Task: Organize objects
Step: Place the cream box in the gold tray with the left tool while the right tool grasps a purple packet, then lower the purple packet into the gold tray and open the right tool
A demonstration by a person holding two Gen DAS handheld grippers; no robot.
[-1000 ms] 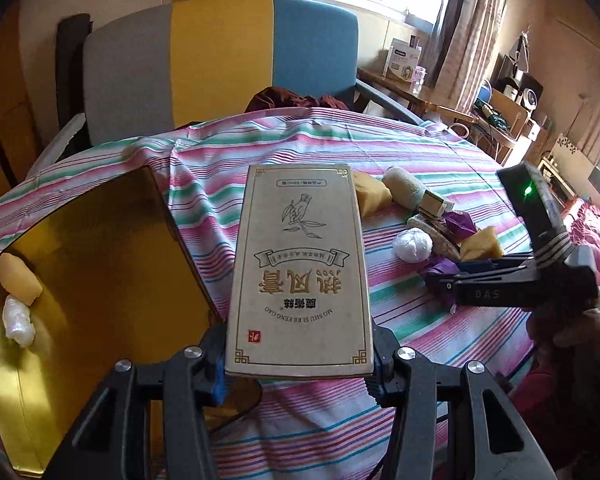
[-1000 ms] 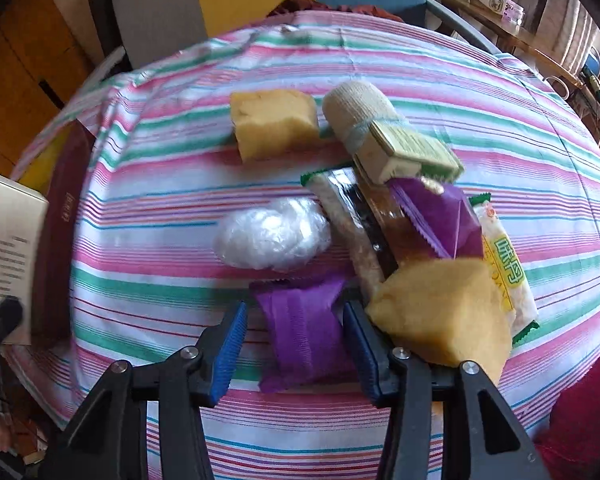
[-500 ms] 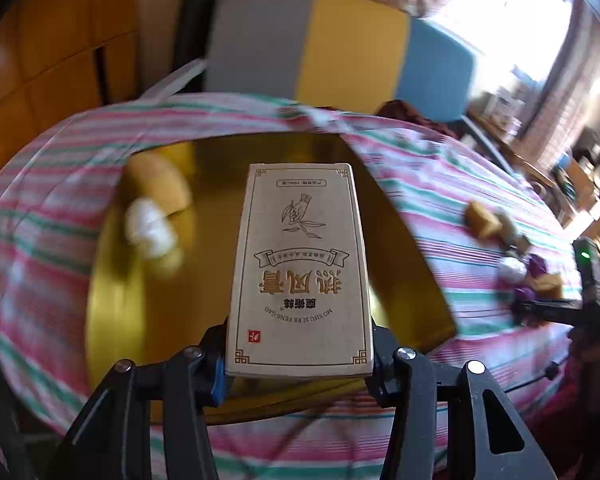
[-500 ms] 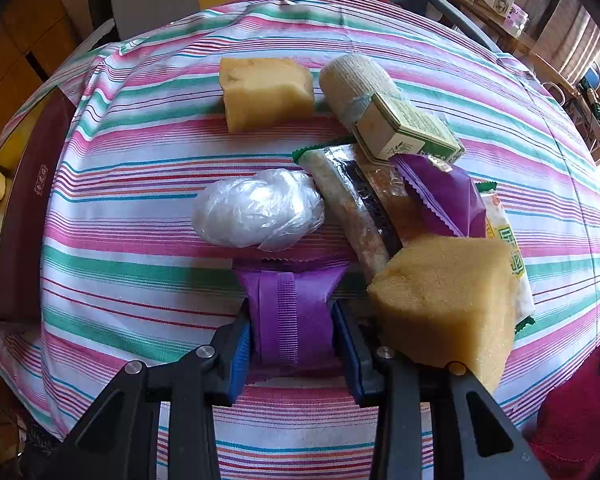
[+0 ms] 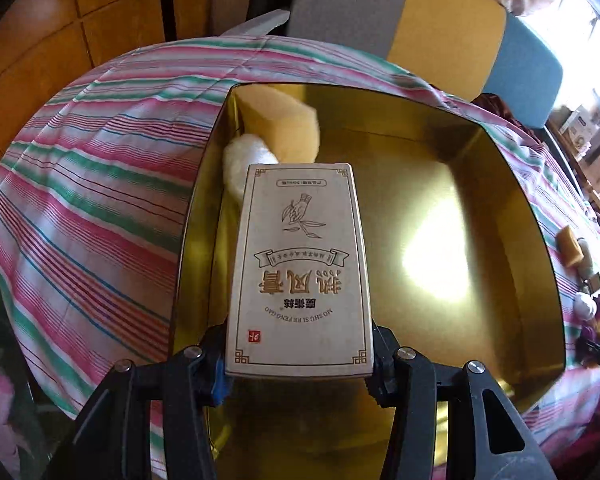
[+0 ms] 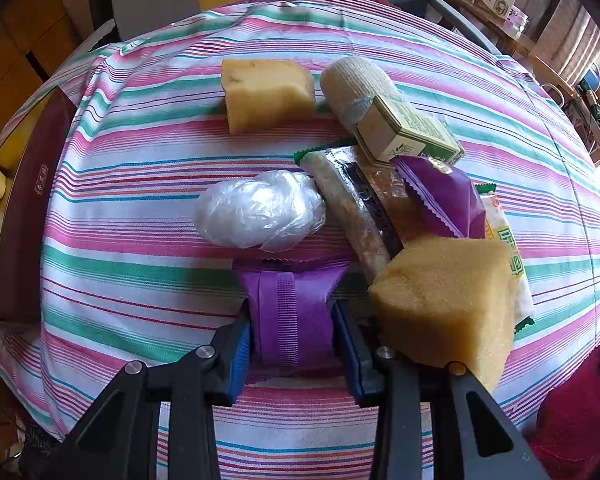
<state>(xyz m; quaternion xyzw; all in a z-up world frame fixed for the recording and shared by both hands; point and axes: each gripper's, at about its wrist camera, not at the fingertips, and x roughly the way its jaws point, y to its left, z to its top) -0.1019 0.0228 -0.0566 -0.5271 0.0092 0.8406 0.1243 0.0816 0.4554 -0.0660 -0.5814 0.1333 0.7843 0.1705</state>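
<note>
My left gripper (image 5: 300,360) is shut on a tall beige printed box (image 5: 300,264) and holds it above the open gold tin (image 5: 460,240). In the tin's far left corner lie a yellow sponge (image 5: 280,128) and a white plastic ball (image 5: 244,156). In the right wrist view my right gripper (image 6: 292,344) is shut on a purple packet (image 6: 290,312), whose sides are pinched in by the blue pads (image 6: 240,344). The packet rests on the striped tablecloth (image 6: 140,184).
Around the packet lie a clear plastic ball (image 6: 260,210), a large sponge (image 6: 448,300), a snack bar (image 6: 356,208), another purple packet (image 6: 444,196), a green box (image 6: 408,134), a bandage roll (image 6: 352,80) and a far sponge (image 6: 268,94). A colourful chair (image 5: 440,20) stands behind the table.
The left gripper carried the beige box leftward from above the cloth to over the gold tin and rolled. The right gripper's jaws closed onto the purple packet and squeezed it.
</note>
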